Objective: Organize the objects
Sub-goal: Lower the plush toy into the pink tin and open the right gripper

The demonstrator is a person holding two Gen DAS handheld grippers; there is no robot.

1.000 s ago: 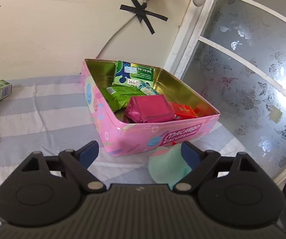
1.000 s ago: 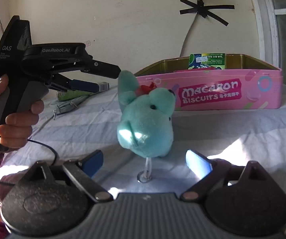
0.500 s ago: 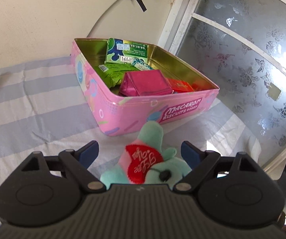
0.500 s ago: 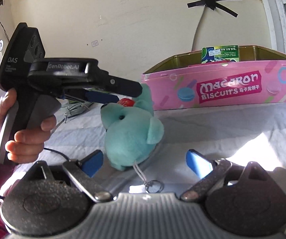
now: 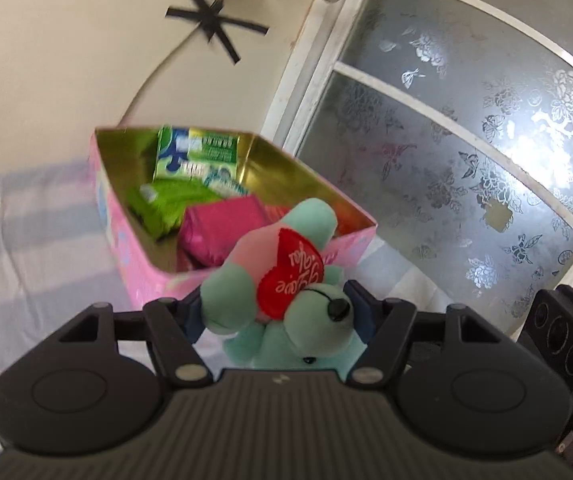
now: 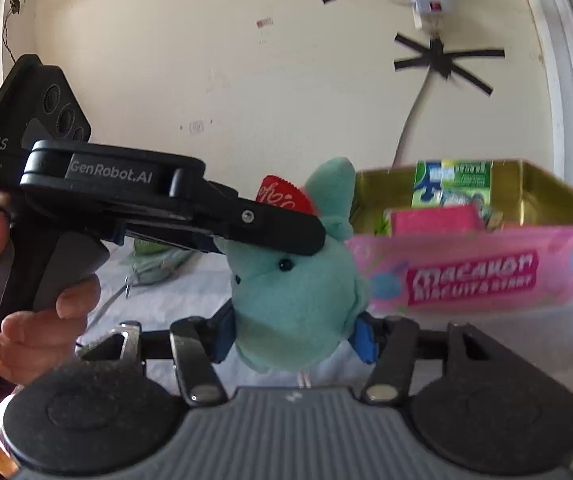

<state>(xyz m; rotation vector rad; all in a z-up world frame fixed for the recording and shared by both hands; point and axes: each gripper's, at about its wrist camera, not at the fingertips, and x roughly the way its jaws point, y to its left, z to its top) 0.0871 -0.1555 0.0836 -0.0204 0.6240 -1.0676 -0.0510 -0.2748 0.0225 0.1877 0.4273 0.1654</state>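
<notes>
Gripping from two sides, both tongs are closing on the teal plush toy (image 5: 286, 312), which hangs in the air just in front of the pink Macaron Biscuits tin (image 6: 486, 276). The left tongs (image 5: 278, 316) have the toy's head and body squeezed between their blue pads, its red heart (image 5: 290, 276) facing up. The right tongs (image 6: 292, 332) pinch its lower body from the other side, and in that view the left tool, held in a hand (image 6: 42, 320), reaches across the toy's head.

The tin sits open on a pale striped cloth (image 5: 38, 240), already holding a green-and-white box (image 5: 196, 156) standing against the far wall, a green packet (image 5: 166, 208) and a magenta packet (image 5: 218, 232). The free room looks to be at the near right corner.

The step in hand seems to be carrying the plush to the tin. Next, it needs to go over the near rim, then down onto the packets. One pair of tongs should probably let go first, so that the soft body does not stretch between them or catch the tin's edge.
</notes>
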